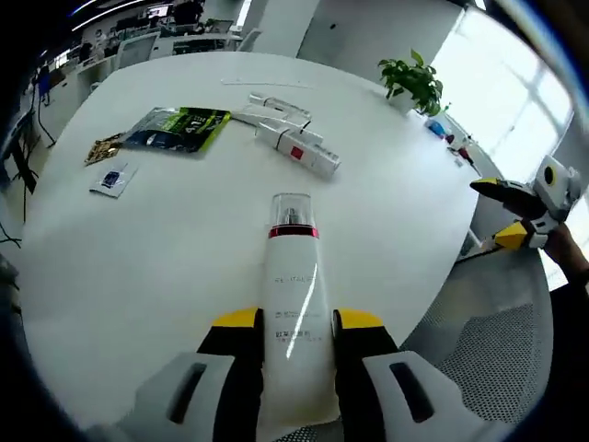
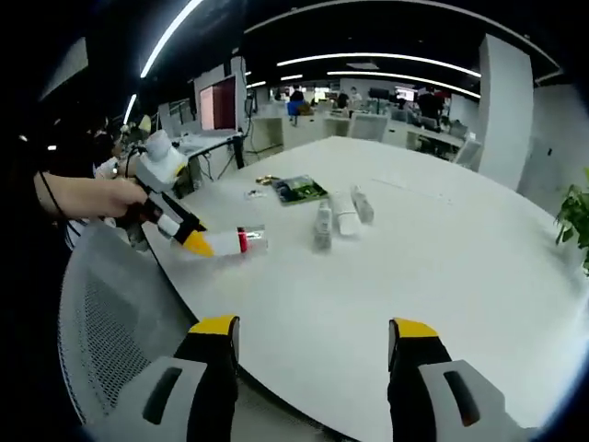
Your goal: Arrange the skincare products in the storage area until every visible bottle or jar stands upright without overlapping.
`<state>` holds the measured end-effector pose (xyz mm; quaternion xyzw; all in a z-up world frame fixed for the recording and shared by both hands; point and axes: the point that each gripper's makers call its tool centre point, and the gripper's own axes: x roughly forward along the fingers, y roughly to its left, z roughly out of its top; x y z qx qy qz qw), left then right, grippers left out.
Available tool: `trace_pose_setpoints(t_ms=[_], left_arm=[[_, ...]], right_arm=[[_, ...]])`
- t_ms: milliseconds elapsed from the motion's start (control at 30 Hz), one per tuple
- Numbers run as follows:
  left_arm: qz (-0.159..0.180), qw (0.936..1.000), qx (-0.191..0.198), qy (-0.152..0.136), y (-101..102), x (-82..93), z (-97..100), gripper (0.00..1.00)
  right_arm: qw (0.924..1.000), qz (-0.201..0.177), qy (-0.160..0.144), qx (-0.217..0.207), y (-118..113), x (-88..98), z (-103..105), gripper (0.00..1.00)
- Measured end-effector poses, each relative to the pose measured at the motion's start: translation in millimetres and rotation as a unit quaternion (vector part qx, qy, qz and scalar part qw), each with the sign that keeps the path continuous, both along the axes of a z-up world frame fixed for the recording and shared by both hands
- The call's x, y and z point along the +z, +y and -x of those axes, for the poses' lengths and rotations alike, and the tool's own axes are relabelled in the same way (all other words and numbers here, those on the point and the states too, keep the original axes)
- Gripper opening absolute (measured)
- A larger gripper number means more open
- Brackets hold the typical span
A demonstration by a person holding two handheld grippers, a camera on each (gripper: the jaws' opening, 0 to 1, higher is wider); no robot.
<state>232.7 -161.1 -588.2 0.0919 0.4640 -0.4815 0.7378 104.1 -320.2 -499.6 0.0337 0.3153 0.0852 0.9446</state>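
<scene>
Left tongs [image 1: 290, 324] clamp white tube [image 1: 293, 304], clear cap pointing far, held over near edge of white desk [image 1: 138, 267]. Tube's base hidden between jaws. Right tongs [image 2: 314, 333] spread wide, holding nothing, near desk rim. Right gripper view: three more tubes [image 2: 339, 217] lying flat mid-desk, green packet [image 2: 300, 190] just beyond; labels unreadable.
</scene>
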Motion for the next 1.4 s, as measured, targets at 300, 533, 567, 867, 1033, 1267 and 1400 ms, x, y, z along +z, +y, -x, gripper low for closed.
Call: trace_pose_setpoints(t_ms=[300, 533, 567, 867, 1033, 1267, 1400], left_arm=[[-0.089, 0.9882, -0.099, -0.075, 10, -26.3, 8.3, 0.24], [-0.131, 0.9744, -0.155, -0.097, 15, -29.4, 10.5, 0.24], [-0.132, 0.9741, -0.155, -0.098, 16, -30.3, 10.5, 0.24], [-0.154, 0.9620, -0.199, -0.106, 17, -31.2, 7.4, 0.27], [-0.159, 0.9610, -0.193, -0.118, 10, -26.6, 0.7, 0.33], [-0.170, 0.9574, -0.201, -0.119, 0, -25.2, -6.1, 0.36], [-0.183, 0.9554, -0.207, -0.106, -3, -31.5, -5.5, 0.36]], right_arm=[[0.9929, -0.115, -0.024, 0.018, 67, 10.8, -39, 0.69], [0.9930, -0.117, -0.011, 0.014, 66, -2.4, -29, 0.68], [0.9929, -0.118, -0.009, 0.009, 63, -5.1, -27, 0.68], [0.9943, -0.106, -0.012, -0.013, 50, -12.6, -20, 0.69], [0.9974, -0.072, -0.006, 0.007, 54, -18.2, -19, 0.69], [0.9979, -0.063, -0.010, 0.016, 54, -17.5, -19, 0.69], [0.9984, -0.053, -0.013, 0.018, 53, -18.1, -20, 0.70]])
